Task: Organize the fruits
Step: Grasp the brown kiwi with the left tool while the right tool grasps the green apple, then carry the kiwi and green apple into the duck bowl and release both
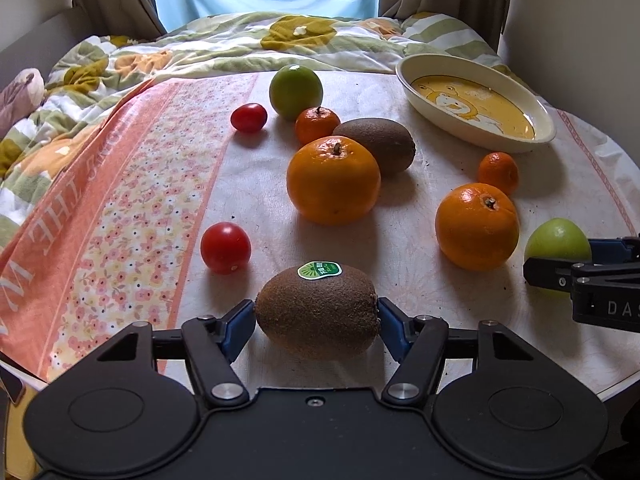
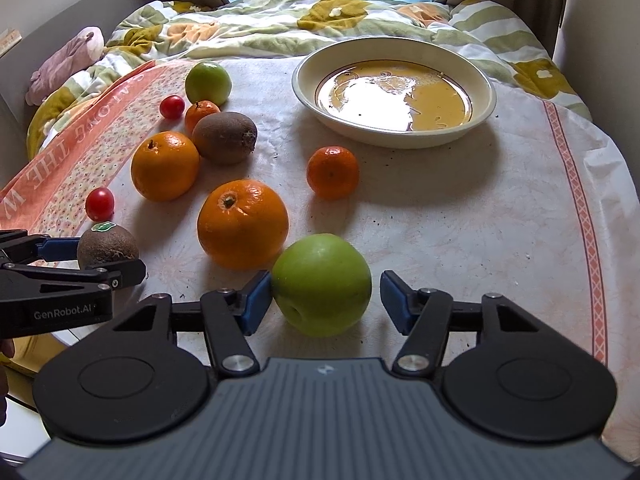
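My left gripper (image 1: 316,320) has its blue pads against both ends of a stickered kiwi (image 1: 317,312) that rests on the cloth. My right gripper (image 2: 322,298) is open around a green apple (image 2: 322,284); the left pad touches it and the right pad stands apart. A cream plate (image 2: 394,90) with a yellow bear print sits at the back right. Two oranges (image 1: 333,180) (image 1: 477,226), two mandarins (image 1: 317,124) (image 1: 498,172), a second kiwi (image 1: 376,144), a second green apple (image 1: 296,90) and two tomatoes (image 1: 225,247) (image 1: 249,117) lie between.
The round table (image 2: 520,220) has a white cloth with a pink flowered band on the left. A quilt (image 1: 240,40) and a plush toy (image 2: 66,64) lie on the bed behind the table. Curtains hang at the back.
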